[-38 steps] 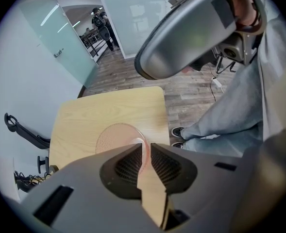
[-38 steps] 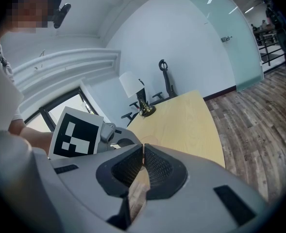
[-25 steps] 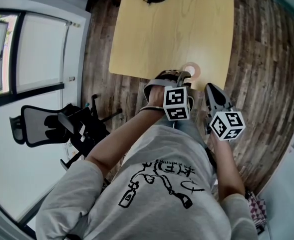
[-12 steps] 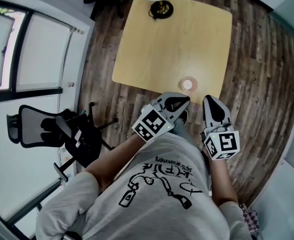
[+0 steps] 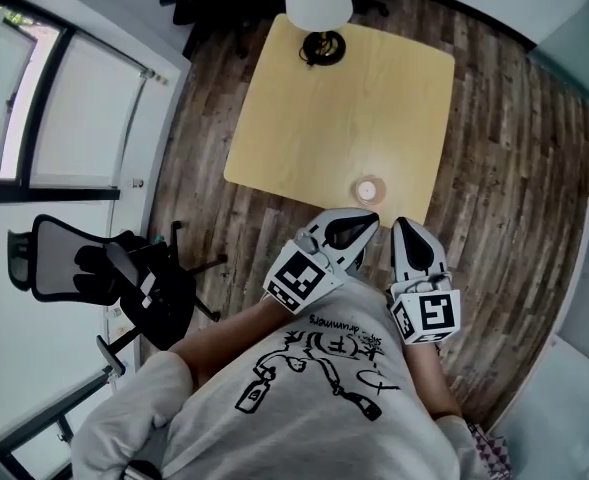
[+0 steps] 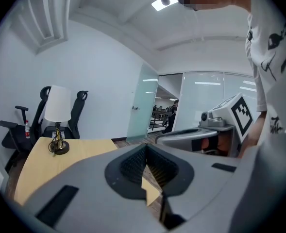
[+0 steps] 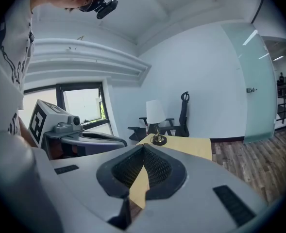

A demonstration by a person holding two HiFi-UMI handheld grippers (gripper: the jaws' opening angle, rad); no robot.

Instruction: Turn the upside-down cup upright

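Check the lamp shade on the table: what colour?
White. The lamp shade shows best in the left gripper view.

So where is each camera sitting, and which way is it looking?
Head view: sits on the person's head and looks steeply down at the table, the cup, the left gripper, the right gripper and the person's shirt.
Left gripper view: rides on the left gripper and looks along its shut jaws, across the table to the lamp; the right gripper and shirt show at the right.
Right gripper view: rides on the right gripper and looks along its shut jaws the same way; the left gripper and shirt show at the left.
Shared: all three views show the table and lamp.
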